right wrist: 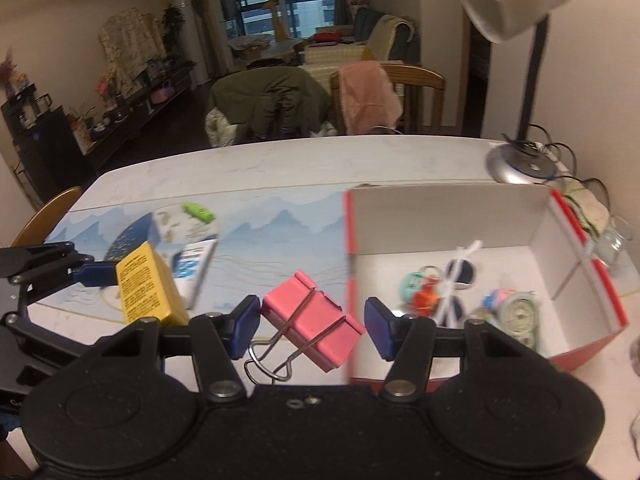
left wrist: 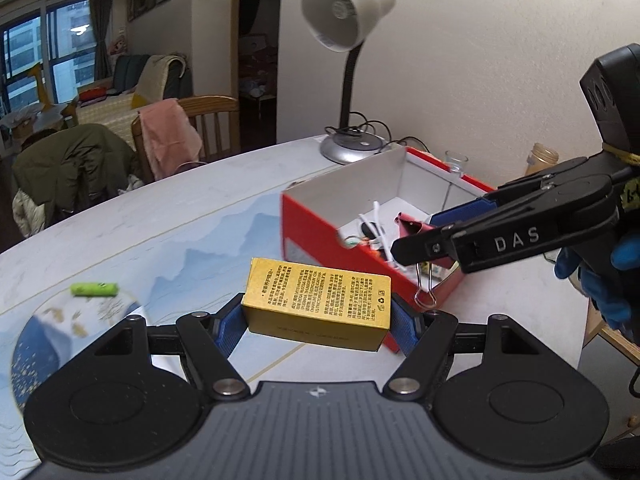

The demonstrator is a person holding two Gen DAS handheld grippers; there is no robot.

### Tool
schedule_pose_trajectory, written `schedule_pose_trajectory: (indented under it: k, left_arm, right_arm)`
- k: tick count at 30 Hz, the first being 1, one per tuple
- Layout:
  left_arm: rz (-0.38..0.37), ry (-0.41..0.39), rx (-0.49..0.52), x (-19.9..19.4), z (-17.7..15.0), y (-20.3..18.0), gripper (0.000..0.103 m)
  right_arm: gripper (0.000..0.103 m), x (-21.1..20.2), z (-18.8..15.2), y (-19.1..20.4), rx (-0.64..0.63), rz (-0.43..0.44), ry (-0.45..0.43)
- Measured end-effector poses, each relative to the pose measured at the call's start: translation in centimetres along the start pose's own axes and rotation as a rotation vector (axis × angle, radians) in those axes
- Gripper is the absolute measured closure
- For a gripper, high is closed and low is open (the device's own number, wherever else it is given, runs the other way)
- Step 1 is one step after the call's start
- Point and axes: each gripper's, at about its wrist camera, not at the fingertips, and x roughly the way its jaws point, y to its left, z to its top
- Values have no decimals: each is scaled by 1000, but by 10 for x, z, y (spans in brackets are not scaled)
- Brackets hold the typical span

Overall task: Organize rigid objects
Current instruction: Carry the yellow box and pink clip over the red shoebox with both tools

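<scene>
Only from the right wrist: sunglasses [right wrist: 460,280] inside red box [right wrist: 440,216].

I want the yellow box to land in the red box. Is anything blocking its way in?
Only partly. The left gripper holds the yellow box just outside the red box's open top. The right gripper, holding a pink binder clip, hangs over the near wall. Toys and sunglasses cover part of the floor.
</scene>
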Motion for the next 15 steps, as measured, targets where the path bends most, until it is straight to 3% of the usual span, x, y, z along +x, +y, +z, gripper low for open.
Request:
schedule_pose_trajectory:
  k: [12,14,15]
  left_arm:
    - [-13,23,43,51,27,-58,31]
    - [-12,30,54,59,31,-66,31]
    - [-13,34,60,64,33,-70,31]
  right_arm:
    - [47,-6,-3,-85,37,-53,-4]
    - [71,-4,-2,-98,45,-61,3]
    - [73,-3,-1,-107,57,-61,6]
